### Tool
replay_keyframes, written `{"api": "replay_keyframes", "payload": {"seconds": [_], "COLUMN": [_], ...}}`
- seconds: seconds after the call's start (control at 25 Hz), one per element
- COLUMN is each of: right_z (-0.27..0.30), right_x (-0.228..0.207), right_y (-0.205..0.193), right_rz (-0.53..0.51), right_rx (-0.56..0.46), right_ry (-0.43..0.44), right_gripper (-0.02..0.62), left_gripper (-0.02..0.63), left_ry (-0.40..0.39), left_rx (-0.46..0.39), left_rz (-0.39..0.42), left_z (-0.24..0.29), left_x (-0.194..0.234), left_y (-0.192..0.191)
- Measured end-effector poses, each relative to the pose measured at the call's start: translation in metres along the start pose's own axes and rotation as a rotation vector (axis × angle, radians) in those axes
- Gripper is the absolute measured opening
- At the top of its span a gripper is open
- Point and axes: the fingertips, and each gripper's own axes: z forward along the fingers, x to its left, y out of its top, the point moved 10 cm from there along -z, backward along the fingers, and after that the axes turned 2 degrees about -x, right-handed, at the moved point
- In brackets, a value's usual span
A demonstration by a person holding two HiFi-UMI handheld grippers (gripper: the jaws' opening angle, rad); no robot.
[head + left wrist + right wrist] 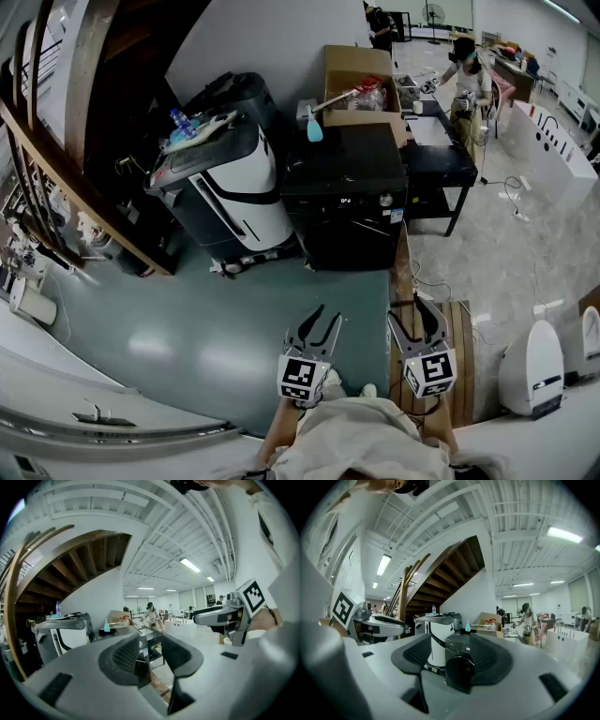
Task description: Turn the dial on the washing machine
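The black washing machine (342, 192) stands across the green floor, its small round dial (385, 200) at the right of the front panel. My left gripper (328, 313) and right gripper (409, 305) hover side by side low in the head view, well short of the machine, both open and empty. In the left gripper view, the left gripper (150, 651) frames the distant machine (151, 641), with the right gripper (220, 616) beside it. In the right gripper view, the right gripper (451, 658) points at the machine (461, 641), whose round door shows between the jaws.
A white and black appliance (234, 187) stands left of the washer, under a wooden staircase (66, 141). Behind are a cardboard box (361, 80) and a black table (436, 155). A person (466, 75) works at the back. A wooden pallet (459, 328) and white units (530, 370) lie to the right.
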Motion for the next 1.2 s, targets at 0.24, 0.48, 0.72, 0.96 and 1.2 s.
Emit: {"api": "replay_keyframes", "payload": {"seconds": [0.24, 0.48, 0.72, 0.96, 1.2], "right_z": [-0.007, -0.005, 0.007, 0.029, 0.061], "right_x": [-0.008, -0.015, -0.028, -0.037, -0.044], "right_y": [-0.006, -0.006, -0.006, -0.006, -0.004], "right_rz": [0.012, 0.003, -0.008, -0.005, -0.014], "right_rx": [0.011, 0.011, 0.008, 0.027, 0.046], "right_ry": [0.013, 0.017, 0.014, 0.014, 0.007], "right_gripper": [0.276, 0.276, 0.27, 0.267, 0.265], "left_gripper": [0.141, 0.141, 0.141, 0.141, 0.141], "left_ry": [-0.012, -0.032, -0.033, -0.021, -0.034], "left_rx": [-0.012, -0.014, -0.012, 0.0, -0.018], "left_rz": [0.006, 0.007, 0.018, 0.006, -0.01], "left_z": [0.009, 0.024, 0.041, 0.058, 0.079], "left_x": [-0.017, -0.024, -0.018, -0.004, 0.023], "left_y": [0.002, 0.003, 0.002, -0.004, -0.005]}}
